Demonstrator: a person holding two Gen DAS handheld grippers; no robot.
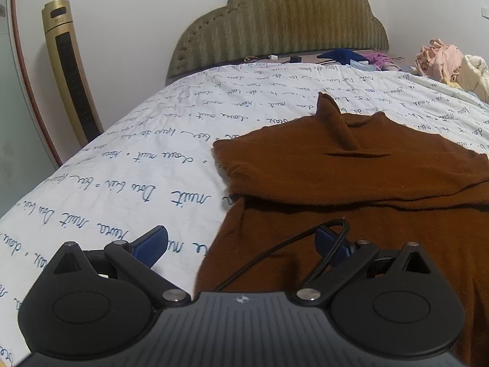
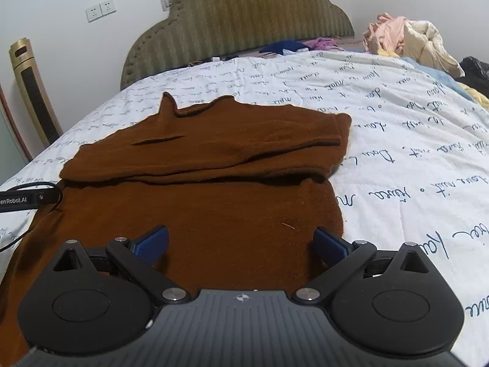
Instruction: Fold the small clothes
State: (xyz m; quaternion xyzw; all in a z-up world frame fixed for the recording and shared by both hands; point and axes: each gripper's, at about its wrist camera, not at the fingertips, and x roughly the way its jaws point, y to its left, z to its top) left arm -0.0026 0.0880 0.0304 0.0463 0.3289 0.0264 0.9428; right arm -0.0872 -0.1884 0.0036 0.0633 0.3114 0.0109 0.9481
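Nearest the lens in each view sits a black gripper body with two blue ribbed pads. The left gripper (image 1: 241, 244) and the right gripper (image 2: 241, 243) both stand spread wide, nothing between their pads. One brown knit garment (image 2: 198, 208) lies flat at mid-frame on the white script-printed quilt (image 1: 122, 159), its far part folded toward the camera in a soft layer. Only the left wrist view shows a black braided cable (image 1: 305, 244) crossing its right pad; only the right wrist view shows the garment's right edge. One padded, scalloped headboard (image 1: 275, 30) fills the top centre.
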